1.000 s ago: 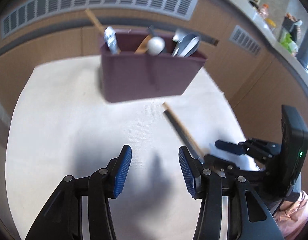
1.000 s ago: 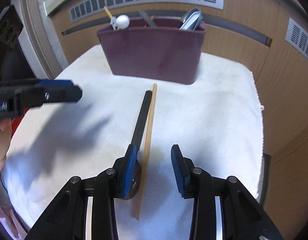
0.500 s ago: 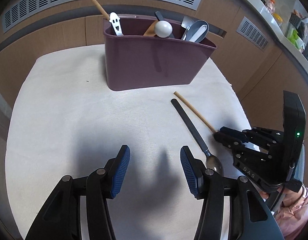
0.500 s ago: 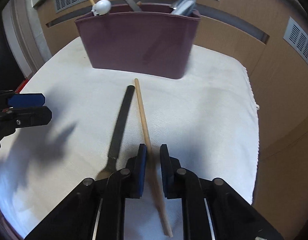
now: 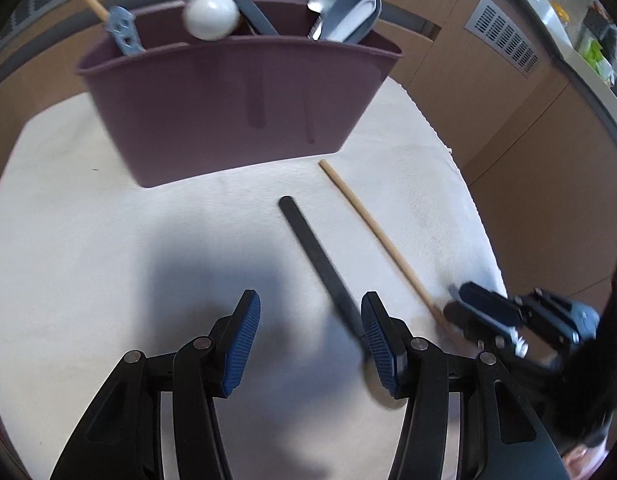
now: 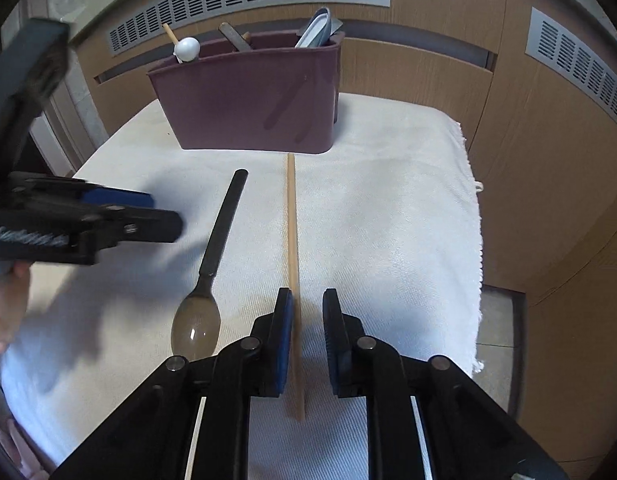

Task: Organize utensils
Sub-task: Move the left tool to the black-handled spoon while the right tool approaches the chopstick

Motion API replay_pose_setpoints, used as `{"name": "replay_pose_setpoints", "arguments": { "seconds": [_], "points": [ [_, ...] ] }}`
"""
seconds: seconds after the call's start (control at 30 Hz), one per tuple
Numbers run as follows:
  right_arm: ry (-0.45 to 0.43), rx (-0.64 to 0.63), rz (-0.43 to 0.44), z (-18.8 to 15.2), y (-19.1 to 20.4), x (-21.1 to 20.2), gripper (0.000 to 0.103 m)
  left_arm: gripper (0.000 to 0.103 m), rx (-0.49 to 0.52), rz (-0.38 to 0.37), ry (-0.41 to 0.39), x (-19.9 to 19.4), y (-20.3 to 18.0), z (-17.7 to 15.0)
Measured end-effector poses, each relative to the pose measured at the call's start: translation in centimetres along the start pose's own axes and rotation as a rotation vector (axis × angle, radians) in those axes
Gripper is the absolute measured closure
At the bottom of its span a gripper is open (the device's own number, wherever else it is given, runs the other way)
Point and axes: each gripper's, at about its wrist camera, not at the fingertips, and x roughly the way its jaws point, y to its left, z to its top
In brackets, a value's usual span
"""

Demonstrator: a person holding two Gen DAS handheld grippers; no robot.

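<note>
One white cloth (image 6: 388,208); one maroon caddy (image 6: 252,104) at its far edge, utensils upright inside; two loose pieces side by side, apart: dark-handled spoon (image 6: 216,248), wooden chopstick (image 6: 292,240); left gripper (image 5: 310,344) wide open, empty; right gripper (image 6: 307,332) narrowly parted astride the chopstick.

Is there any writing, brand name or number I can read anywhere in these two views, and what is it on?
No text can be read.
White lettering on the side of the left gripper, seen from the right wrist view: too blurred to read.
Purple utensil caddy, black-handled spoon and wooden chopstick: no lettering shows.
Packages on the far counter: too small to read.
</note>
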Motion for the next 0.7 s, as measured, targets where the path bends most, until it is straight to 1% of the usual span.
{"name": "replay_pose_setpoints", "arguments": {
  "seconds": [0.07, 0.1, 0.13, 0.2, 0.23, 0.27, 0.33, 0.43, 0.5, 0.57, 0.63, 0.7],
  "points": [
    [-0.003, 0.009, -0.020, -0.4, -0.5, -0.3, 0.078, 0.049, 0.000, 0.013, 0.007, 0.9, -0.8, 0.6],
    [-0.002, 0.011, -0.030, -0.6, -0.8, -0.3, 0.078, 0.049, 0.016, 0.040, 0.005, 1.3, -1.4, 0.8],
    [-0.002, 0.013, -0.041, -0.8, -0.8, -0.4, 0.076, 0.049, 0.044, 0.080, -0.001, 1.6, -2.1, 0.9],
    [-0.003, 0.018, -0.052, -0.9, -1.3, -0.6, 0.069, 0.049, 0.107, 0.148, -0.018, 2.0, -3.1, 0.7],
    [-0.006, 0.022, -0.054, -1.0, -1.3, -0.8, 0.061, 0.049, 0.138, 0.177, -0.021, 2.2, -3.5, 0.4],
    [-0.010, 0.026, -0.056, -1.0, -1.4, -0.9, 0.056, 0.049, 0.161, 0.197, -0.022, 2.3, -3.6, 0.1],
    [-0.020, 0.029, -0.056, -0.8, -1.4, -1.1, 0.052, 0.049, 0.198, 0.224, -0.031, 2.2, -3.4, -0.7],
    [-0.027, 0.025, -0.046, -0.4, -0.9, -1.1, 0.049, 0.047, 0.232, 0.250, -0.043, 1.5, -2.4, -1.8],
    [-0.034, 0.021, -0.041, -0.1, -0.5, -1.1, 0.046, 0.045, 0.237, 0.271, -0.045, 0.8, -1.3, -2.3],
    [-0.042, 0.021, -0.035, 0.2, -0.1, -1.1, 0.039, 0.043, 0.223, 0.282, -0.040, 0.3, 0.1, -2.9],
    [-0.041, 0.031, -0.021, 0.4, 0.1, -0.9, 0.037, 0.043, 0.195, 0.284, -0.036, -0.4, 1.7, -3.4],
    [-0.032, 0.051, 0.005, 0.7, 0.2, -0.5, 0.037, 0.043, 0.159, 0.270, -0.031, -1.0, 3.5, -3.9]
  ]
}}
